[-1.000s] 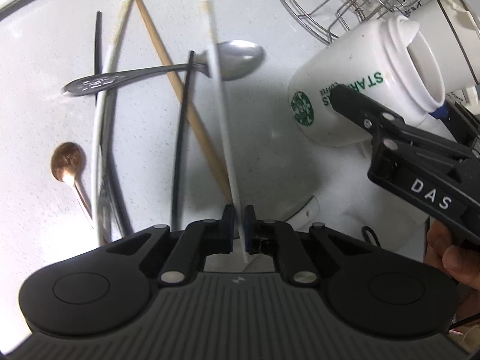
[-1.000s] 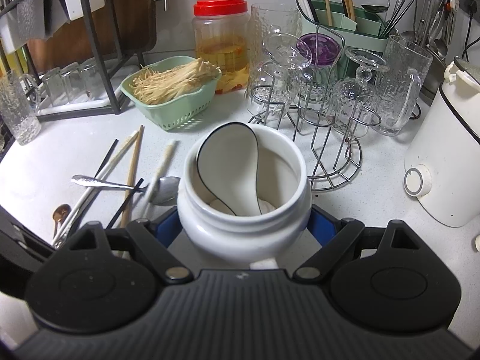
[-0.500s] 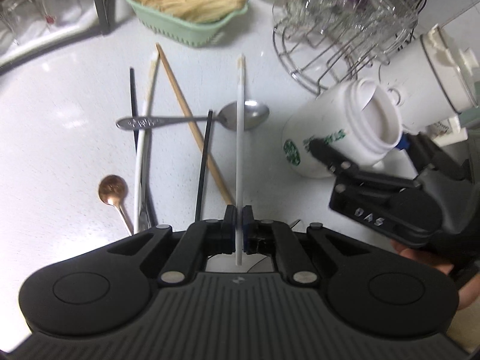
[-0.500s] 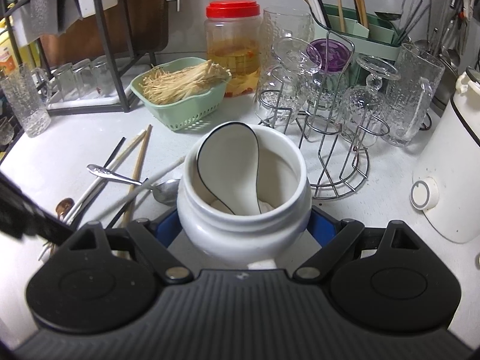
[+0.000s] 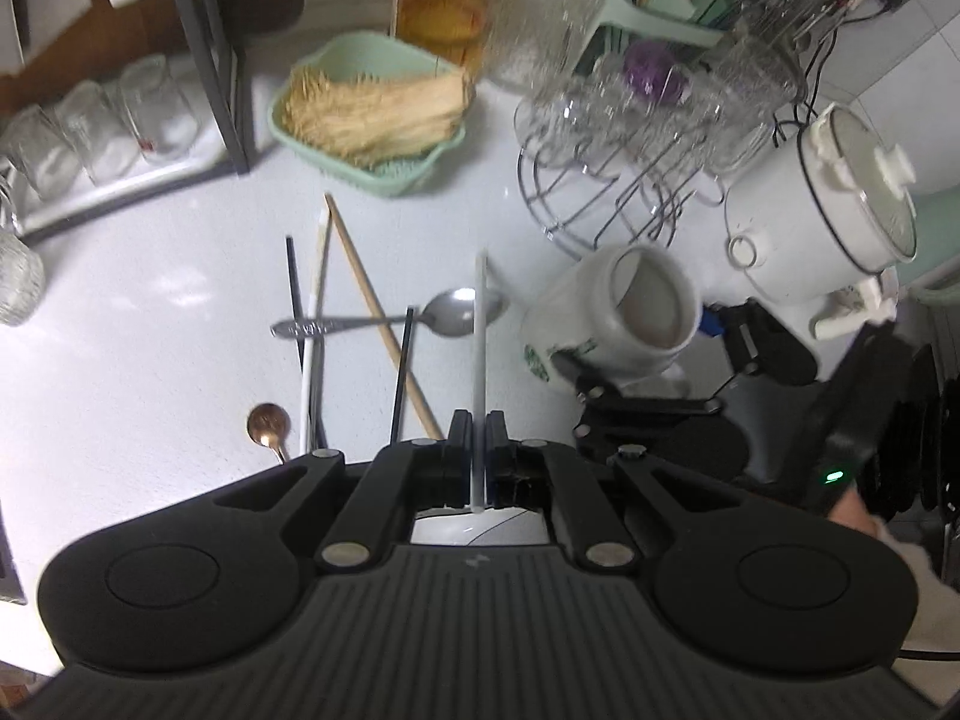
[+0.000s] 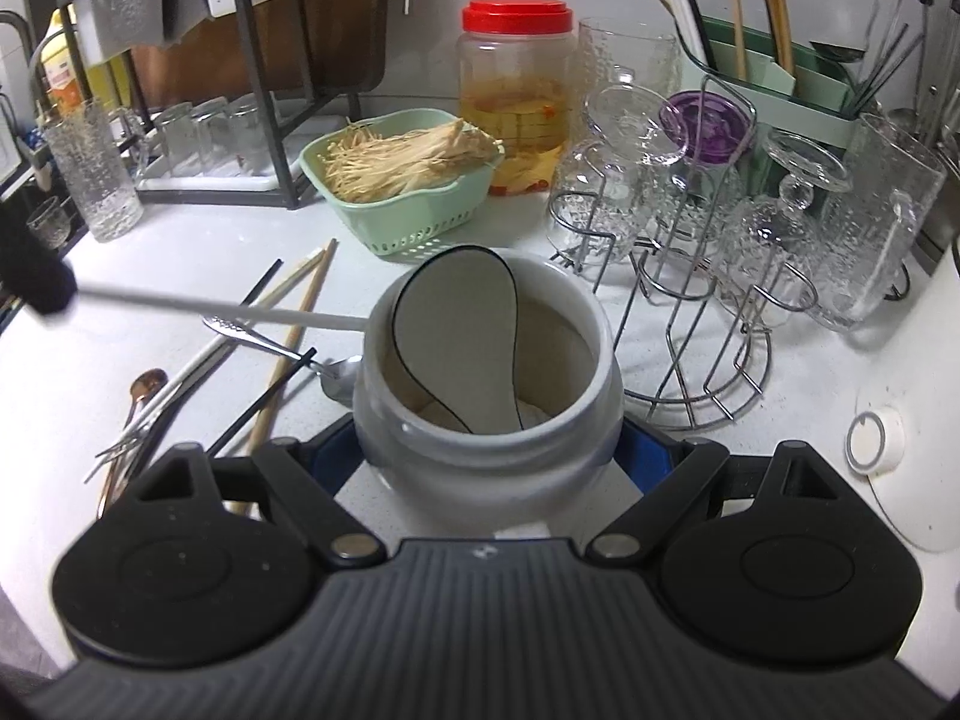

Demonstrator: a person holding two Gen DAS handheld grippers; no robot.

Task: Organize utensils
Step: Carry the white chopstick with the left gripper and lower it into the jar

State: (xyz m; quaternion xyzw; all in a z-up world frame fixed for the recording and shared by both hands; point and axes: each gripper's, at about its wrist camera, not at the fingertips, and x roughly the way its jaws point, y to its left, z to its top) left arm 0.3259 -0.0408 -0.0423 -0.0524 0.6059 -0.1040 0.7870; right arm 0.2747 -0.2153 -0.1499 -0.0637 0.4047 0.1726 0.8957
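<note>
Left wrist view. Left gripper clamped on a white chopstick, jaws nearly together on its near end; the stick runs straight out from the jaws, clear of the counter. Below it lie the steel spoon, a wooden chopstick, a black chopstick, a second black and a white one farther left, and a copper spoon near left. The white jar sits right of the stick tip, tilted, mouth toward the camera, held by the right gripper.

Right wrist view. Right gripper closed on the jar, pads on either side of its body. A white ladle spoon already stands inside, bowl up, against the left wall. The chopstick comes in from the left; its tip is just at the jar's left rim, not yet inside as far as I can tell.

Step in hand, as I judge it: drop the white chopstick into the jar. To do it well:
- bring the tip over the open right half of the mouth, away from the ladle spoon
- tip the stick steeper so it slides down, not across the rim
- keep the jar tilted toward the stick and steady
- release only once the tip is well inside

Risk: a thin stick may pivot in the grip or bounce off the rim.
</note>
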